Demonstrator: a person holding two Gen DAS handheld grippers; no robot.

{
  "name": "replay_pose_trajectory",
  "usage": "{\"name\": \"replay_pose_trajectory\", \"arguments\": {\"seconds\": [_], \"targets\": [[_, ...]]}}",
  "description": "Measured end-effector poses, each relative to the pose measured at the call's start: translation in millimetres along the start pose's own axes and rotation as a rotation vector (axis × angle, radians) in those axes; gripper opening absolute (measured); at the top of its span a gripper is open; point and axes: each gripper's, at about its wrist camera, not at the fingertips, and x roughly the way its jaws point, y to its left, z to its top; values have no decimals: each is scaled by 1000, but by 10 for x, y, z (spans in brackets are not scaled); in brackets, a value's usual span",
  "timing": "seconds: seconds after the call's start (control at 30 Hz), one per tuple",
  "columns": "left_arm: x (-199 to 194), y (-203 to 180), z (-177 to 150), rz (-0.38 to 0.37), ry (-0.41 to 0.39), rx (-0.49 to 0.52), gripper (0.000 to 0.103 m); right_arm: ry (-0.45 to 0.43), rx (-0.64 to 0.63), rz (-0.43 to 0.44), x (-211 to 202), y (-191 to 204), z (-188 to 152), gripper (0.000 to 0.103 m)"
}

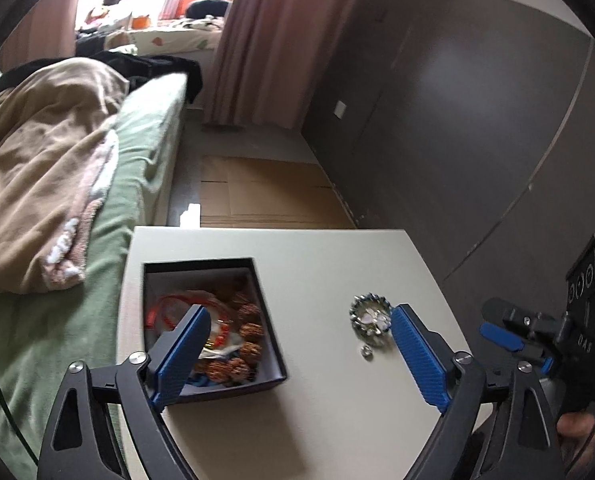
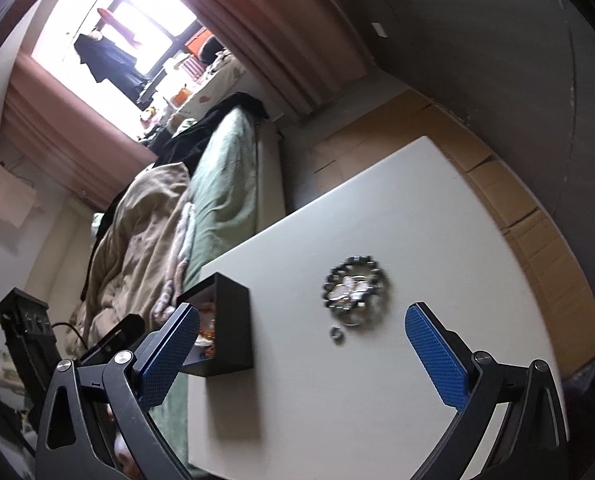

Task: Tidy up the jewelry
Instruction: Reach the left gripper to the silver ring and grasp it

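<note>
An open black box (image 1: 273,364) sits on the white table (image 1: 317,264) at the left and holds brown beads, red cord and other jewelry. A silver beaded bracelet (image 1: 370,317) lies on the table to its right, with a small ring (image 1: 366,352) just in front. My left gripper (image 1: 297,344) is open and empty above the table's front. In the right wrist view the box (image 2: 229,328), the bracelet (image 2: 353,290) and the ring (image 2: 337,334) show too. My right gripper (image 2: 301,336) is open and empty, a little short of the ring.
A bed with a green sheet (image 1: 137,148) and a beige blanket (image 1: 37,168) runs along the table's left side. Flattened cardboard (image 1: 265,188) lies on the floor beyond the table. A dark wardrobe wall (image 1: 457,112) stands at the right.
</note>
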Motion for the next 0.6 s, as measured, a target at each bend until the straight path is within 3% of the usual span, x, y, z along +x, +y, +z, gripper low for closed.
{"name": "replay_pose_trajectory", "arguments": {"seconds": [0.13, 0.2, 0.33, 0.6], "targets": [[78, -203, -63, 4, 16, 66, 88, -14, -21, -31, -82, -42, 9, 93], [136, -276, -93, 3, 28, 84, 84, -10, -21, -34, -102, -66, 8, 80], [307, -424, -177, 4, 80, 120, 74, -3, -7, -62, -148, -148, 14, 79], [563, -643, -310, 2, 133, 188, 67, 42, 80, -74, -155, -434, 53, 78]]}}
